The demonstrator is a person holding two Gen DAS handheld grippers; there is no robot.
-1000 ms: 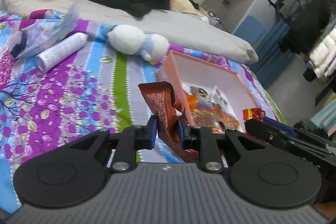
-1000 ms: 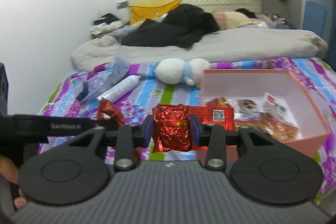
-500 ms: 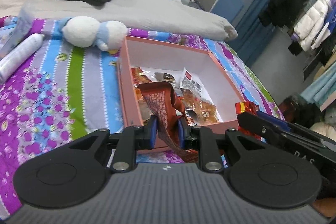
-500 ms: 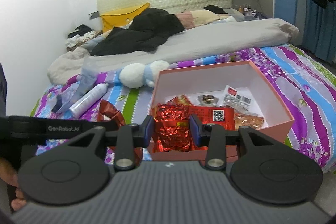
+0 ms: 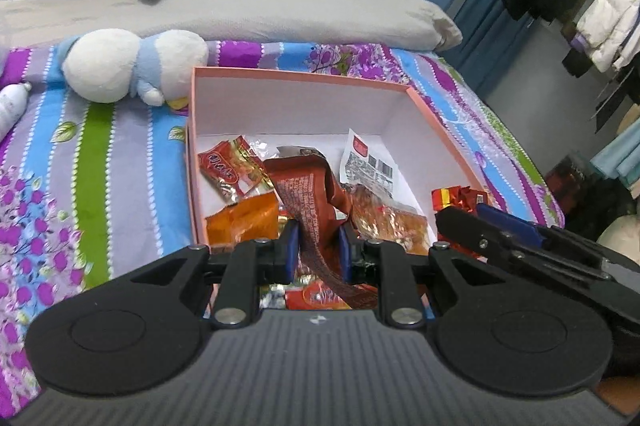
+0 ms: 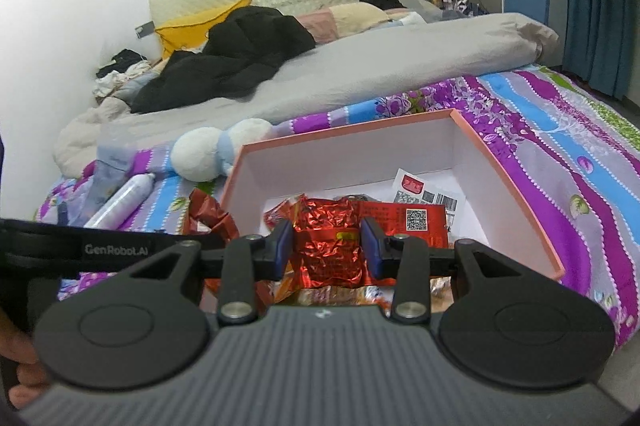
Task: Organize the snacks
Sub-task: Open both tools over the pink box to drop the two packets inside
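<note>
Left wrist view
Left hand-held gripper (image 5: 318, 246): clenched on a brown-red snack wrapper (image 5: 310, 202), its 2 blue pads pressing the crumpled foil from both sides.
Wrapper print: small white text runs along the strip, too fine to read.
Pink box (image 5: 288, 76): open, white inside, lying on the bed's striped floral sheet (image 5: 100, 162); the held wrapper hangs over its near part.
Box contents: a red-and-gold sachet (image 5: 226, 170) near the left wall, an orange packet (image 5: 244, 218) by the near-left corner, a clear packet with a white label (image 5: 366, 162) toward the right; the label carries a red square and barcodes, words illegible.
Right hand-held gripper (image 5: 480, 210): enters from the right edge, red foil showing at its tip just over the box's right wall.
Plush toy (image 5: 132, 66): white and blue, touching the box's far-left corner.

Right wrist view
Right hand-held gripper (image 6: 326, 244): grasping a red foil snack packet (image 6: 326, 238), pads tight on both sides, over the box's near edge.
Packet print: a QR code on its flat right half; other text unreadable.
Left hand-held gripper's side (image 6: 80, 248): reads "GenRobot.AI".
White bottle (image 6: 120, 202): lying on the sheet, left of the box.
</note>
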